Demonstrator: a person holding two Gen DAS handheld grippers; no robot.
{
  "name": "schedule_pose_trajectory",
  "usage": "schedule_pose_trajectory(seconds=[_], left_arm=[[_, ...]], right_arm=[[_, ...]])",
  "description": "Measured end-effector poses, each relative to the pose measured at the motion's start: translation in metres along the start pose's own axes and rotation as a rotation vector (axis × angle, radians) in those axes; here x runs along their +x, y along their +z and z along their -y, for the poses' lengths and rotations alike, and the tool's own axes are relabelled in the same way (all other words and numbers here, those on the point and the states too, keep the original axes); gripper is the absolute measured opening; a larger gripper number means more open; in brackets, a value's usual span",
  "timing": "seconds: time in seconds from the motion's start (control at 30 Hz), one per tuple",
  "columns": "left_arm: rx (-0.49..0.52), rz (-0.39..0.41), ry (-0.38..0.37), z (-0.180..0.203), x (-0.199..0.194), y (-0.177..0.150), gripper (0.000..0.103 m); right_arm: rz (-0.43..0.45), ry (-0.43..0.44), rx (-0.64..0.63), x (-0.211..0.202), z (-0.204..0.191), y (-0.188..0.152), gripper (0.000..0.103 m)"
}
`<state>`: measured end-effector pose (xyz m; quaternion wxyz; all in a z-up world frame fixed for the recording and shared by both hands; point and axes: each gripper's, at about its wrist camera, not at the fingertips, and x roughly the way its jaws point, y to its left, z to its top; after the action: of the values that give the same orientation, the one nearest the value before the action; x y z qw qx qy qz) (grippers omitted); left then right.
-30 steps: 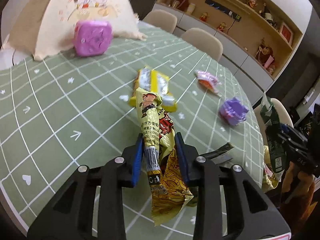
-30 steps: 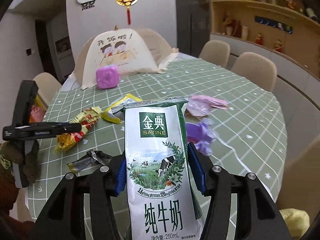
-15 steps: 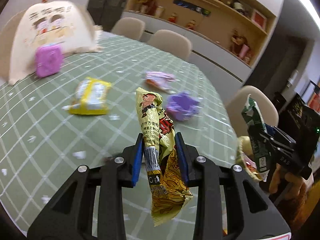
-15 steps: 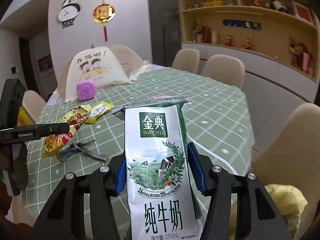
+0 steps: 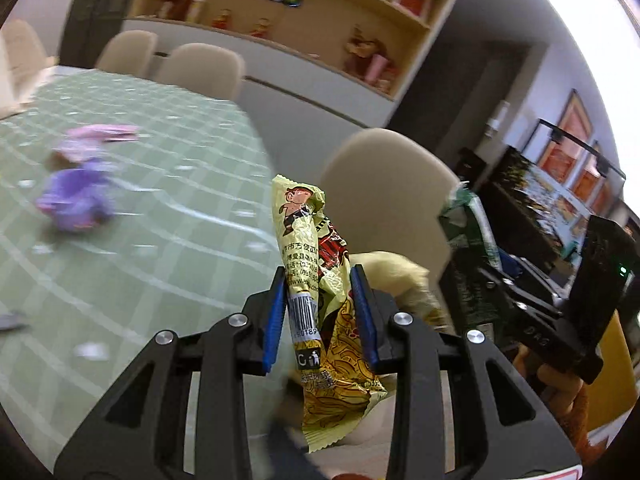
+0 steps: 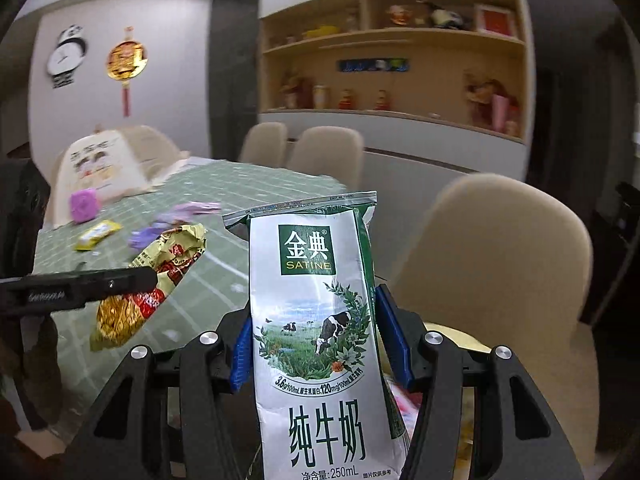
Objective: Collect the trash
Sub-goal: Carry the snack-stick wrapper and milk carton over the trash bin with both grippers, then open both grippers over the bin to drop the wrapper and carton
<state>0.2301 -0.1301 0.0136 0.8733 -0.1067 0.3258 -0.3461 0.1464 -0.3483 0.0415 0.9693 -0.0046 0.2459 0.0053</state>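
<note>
Left gripper (image 5: 320, 312) clamped a wrapper (image 5: 316, 288), right gripper (image 6: 320, 332) a carton (image 6: 320, 320); purple scraps (image 5: 76, 200) remained at nine o'clock.

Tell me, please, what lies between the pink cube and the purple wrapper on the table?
A yellow wrapper lies between pink cube and purple wrapper, in the right wrist view.

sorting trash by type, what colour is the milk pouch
White with green trim, on the milk pouch; clearest in the right wrist view.
</note>
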Motion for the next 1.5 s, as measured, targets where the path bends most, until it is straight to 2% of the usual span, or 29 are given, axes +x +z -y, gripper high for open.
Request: schedule_pose_trajectory(seconds=[0.13, 0.3, 0.47, 0.7, 0.87, 0.9, 1.0, 1.03, 1.17, 1.33, 1.4, 1.43, 1.5], left_arm=[[0.049, -0.025, -0.066, 0.031, 0.037, -0.01, 0.031], [0.078, -0.07, -0.082, 0.045, 0.068, -0.021, 0.031], [0.097, -0.162, -0.097, 0.054, 0.106, -0.031, 0.032], [0.042, -0.223, -0.137, 0.056, 0.145, -0.028, 0.032], [0.033, -0.252, -0.176, 0.067, 0.172, -0.027, 0.033], [0.034, -0.247, -0.186, 0.068, 0.177, -0.027, 0.036], [-0.017, -0.27, -0.214, 0.063, 0.193, -0.026, 0.06], [-0.04, -0.28, -0.22, 0.059, 0.195, -0.027, 0.063], [-0.099, -0.293, -0.183, 0.04, 0.19, -0.025, 0.063], [-0.15, -0.239, -0.104, 0.019, 0.155, -0.013, 0.063], [-0.14, -0.218, -0.079, 0.017, 0.142, -0.01, 0.063], [-0.133, -0.207, -0.071, 0.017, 0.135, -0.008, 0.063], [-0.112, -0.193, -0.063, 0.019, 0.122, -0.008, 0.063]], right_arm=[[-0.032, -0.009, 0.097, 0.008, 0.036, -0.014, 0.051], [-0.074, -0.029, 0.171, 0.023, 0.059, -0.031, 0.051], [-0.108, -0.057, 0.182, 0.041, 0.068, -0.039, 0.051], [-0.11, -0.102, 0.247, 0.043, 0.105, -0.042, 0.051], [-0.119, -0.126, 0.249, 0.043, 0.116, -0.043, 0.051], [-0.12, -0.133, 0.246, 0.043, 0.117, -0.043, 0.051], [-0.13, -0.142, 0.252, 0.046, 0.122, -0.044, 0.051], [-0.134, -0.14, 0.255, 0.047, 0.124, -0.044, 0.051], [-0.157, -0.114, 0.248, 0.061, 0.121, -0.046, 0.051], [-0.209, -0.035, 0.194, 0.094, 0.095, -0.053, 0.051], [-0.29, -0.009, 0.159, 0.116, 0.082, -0.06, 0.051], [-0.372, -0.008, 0.134, 0.134, 0.075, -0.068, 0.051], [-0.479, -0.014, 0.103, 0.156, 0.069, -0.084, 0.051]])
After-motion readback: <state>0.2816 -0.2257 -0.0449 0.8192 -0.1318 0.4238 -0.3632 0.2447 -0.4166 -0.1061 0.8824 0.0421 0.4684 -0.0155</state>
